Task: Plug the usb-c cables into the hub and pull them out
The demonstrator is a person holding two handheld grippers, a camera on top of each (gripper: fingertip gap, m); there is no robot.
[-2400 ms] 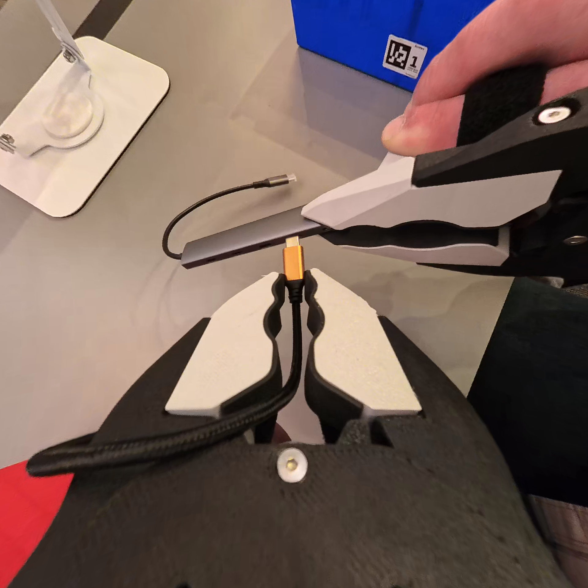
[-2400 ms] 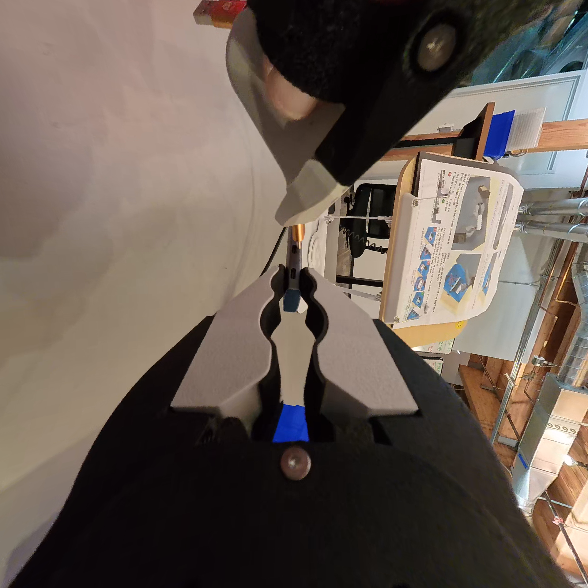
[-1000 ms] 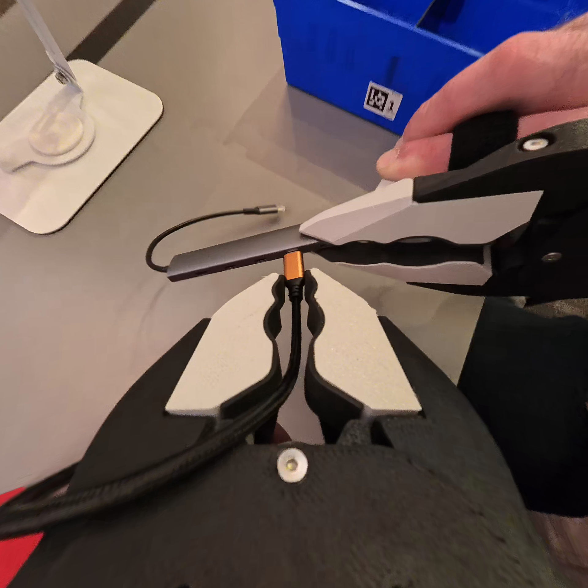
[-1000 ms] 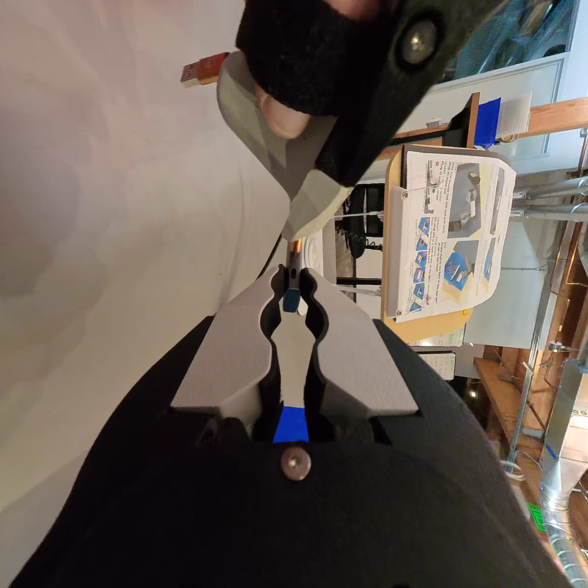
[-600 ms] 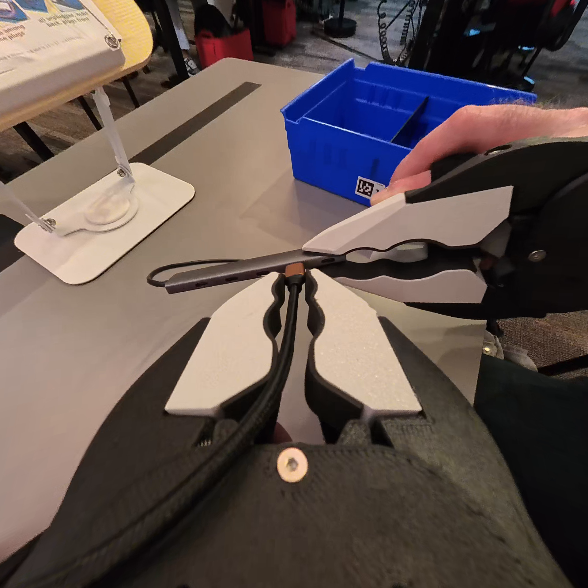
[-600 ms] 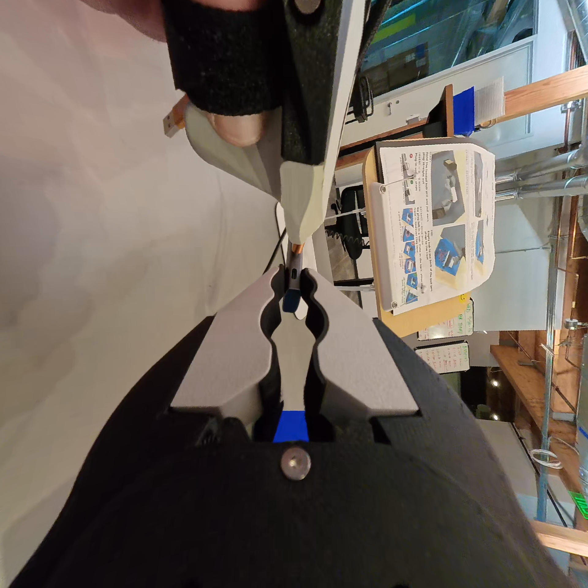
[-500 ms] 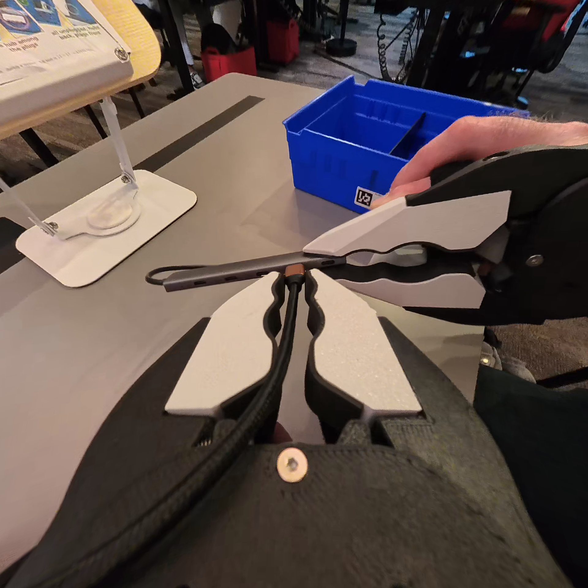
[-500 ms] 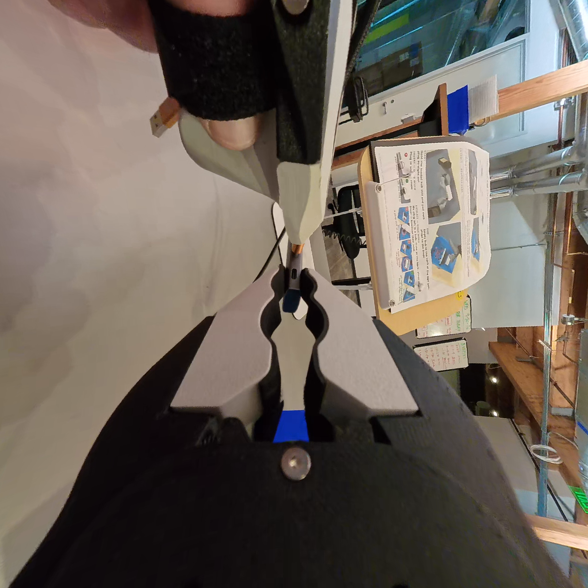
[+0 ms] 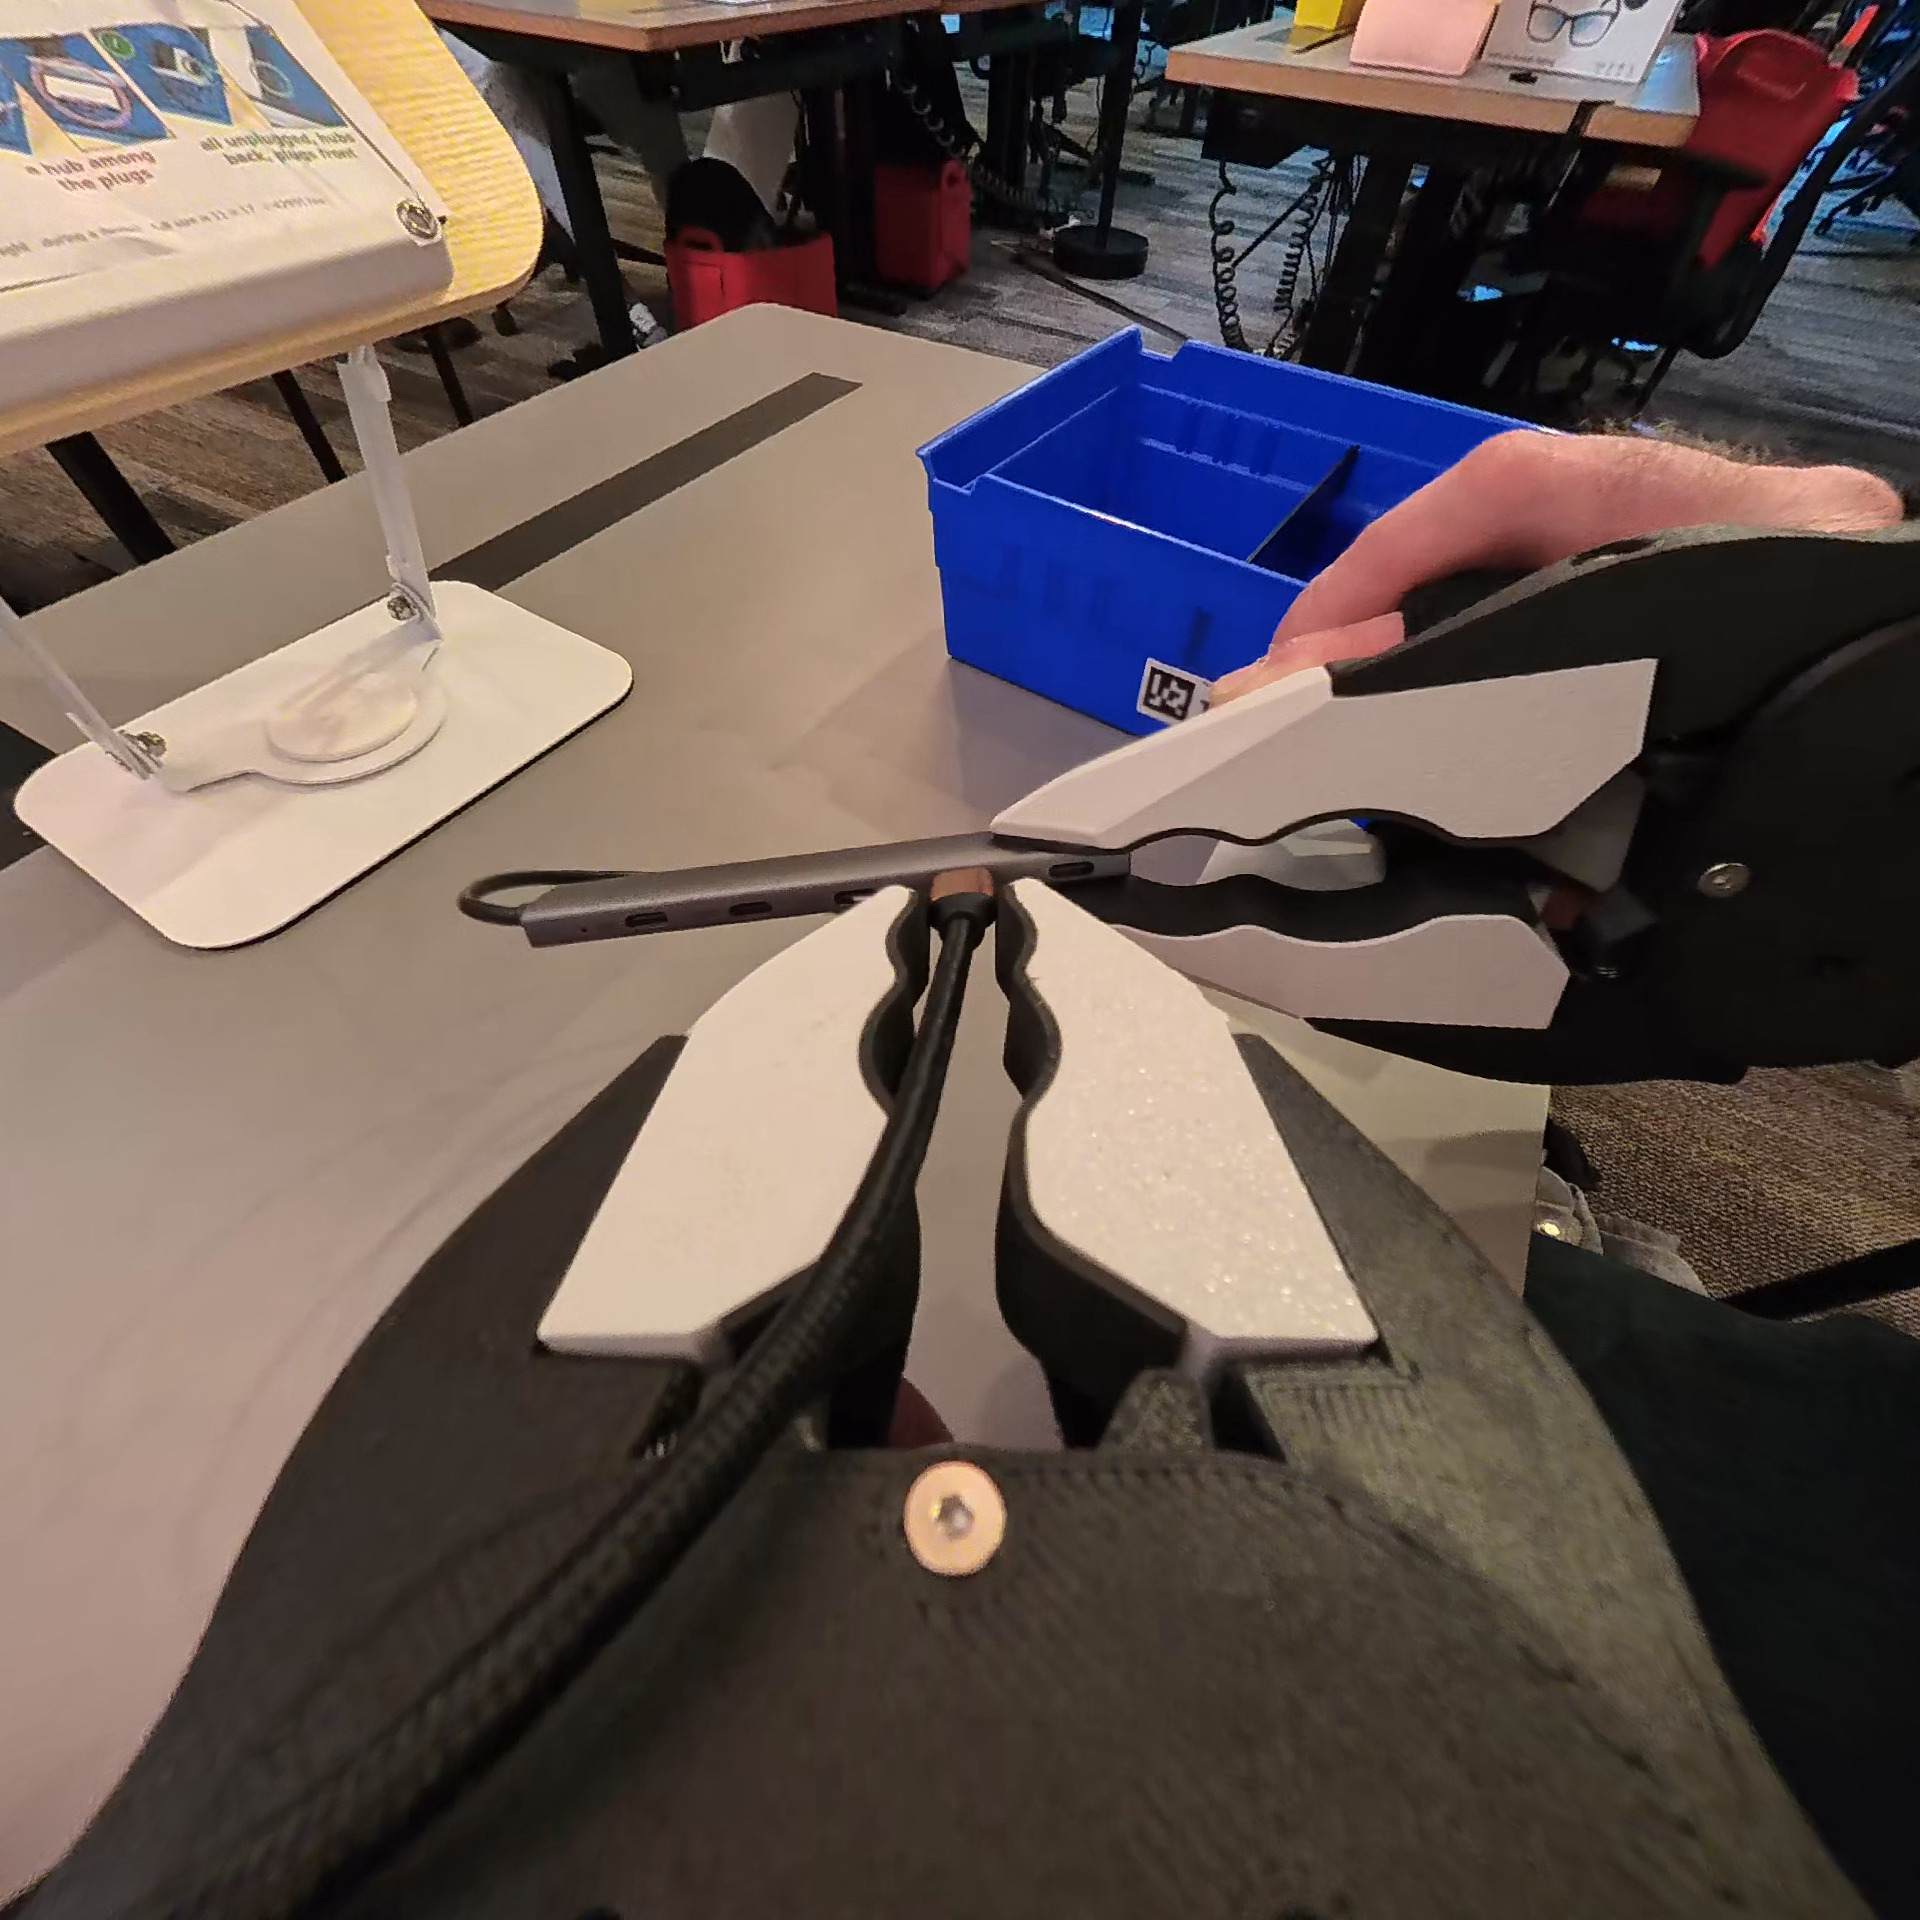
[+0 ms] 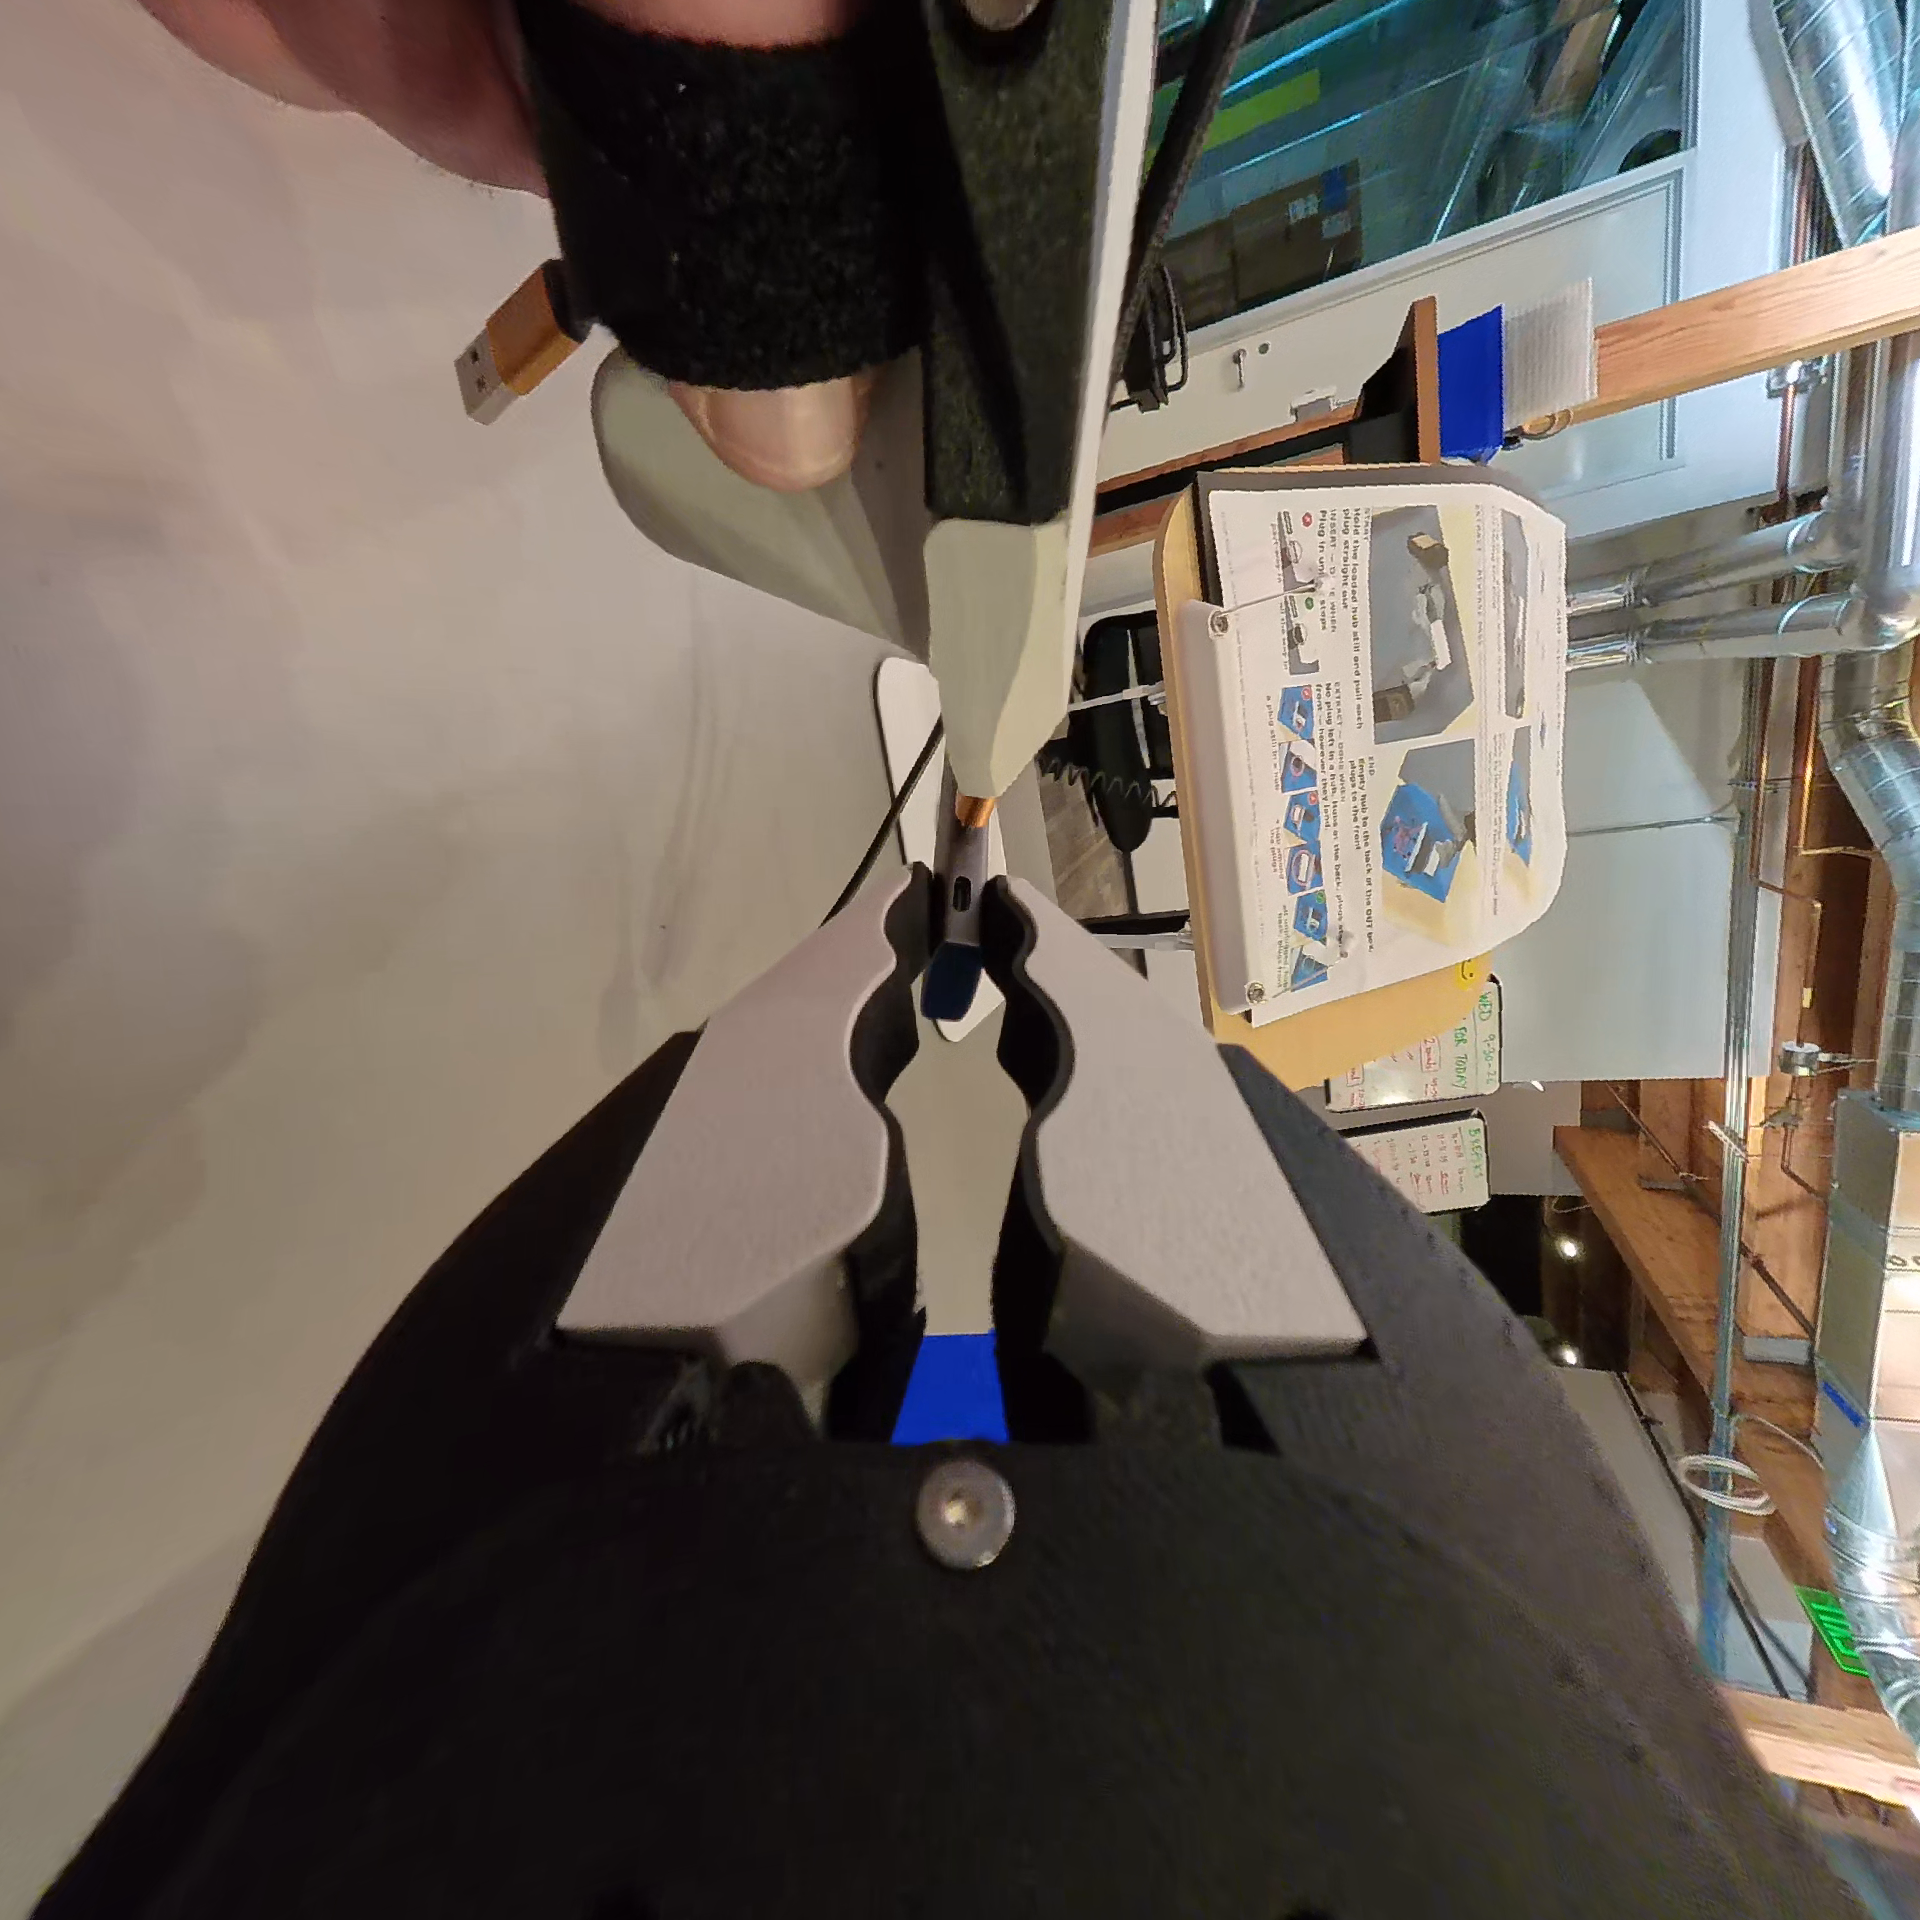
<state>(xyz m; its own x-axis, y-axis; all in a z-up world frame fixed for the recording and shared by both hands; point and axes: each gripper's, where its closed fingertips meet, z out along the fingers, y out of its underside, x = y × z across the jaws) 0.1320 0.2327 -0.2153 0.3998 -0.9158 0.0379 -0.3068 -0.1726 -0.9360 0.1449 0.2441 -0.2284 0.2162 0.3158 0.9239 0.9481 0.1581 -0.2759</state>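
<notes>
Left wrist view: we've got the left gripper (image 9: 956, 914) pinched narrow on the black braided usb-c cable (image 9: 914, 1101) right behind its orange plug (image 9: 961, 886), and the plug's nose is buried in a port on the grey hub (image 9: 790, 894), so it looks seated or v. close to it. The right gripper (image 9: 1070, 862) comes in from the right, clamped on the hub's end, holding it up off the grey table (image 9: 312, 1091). Risks, as we judge them: if we pull w/ the left gripper off-axis, the plug could bind or lever the port; the hub is gripped only at one end, so a hard tug may swivel it in the right gripper's grip or slip it out altogether; the grip sits close behind the plug shell, so the fingers may slide along the braid rather than move the plug. This view gives us the row of free ports, the hub's own thin lead curling off its far end, the blue bin (image 9: 1143, 540) behind, and the white stand base (image 9: 312, 769). The right wrist view, rolled sideways, shows instead the hub (image 10: 961, 894) edge-on between the right gripper (image 10: 961, 914) tips, the plug (image 10: 975, 812) meeting it from the left gripper (image 10: 982, 769) tip, the cable's other orange USB end (image 10: 509, 358) dangling free, and an instruction sheet (image 10: 1455, 748) on a board.
</notes>
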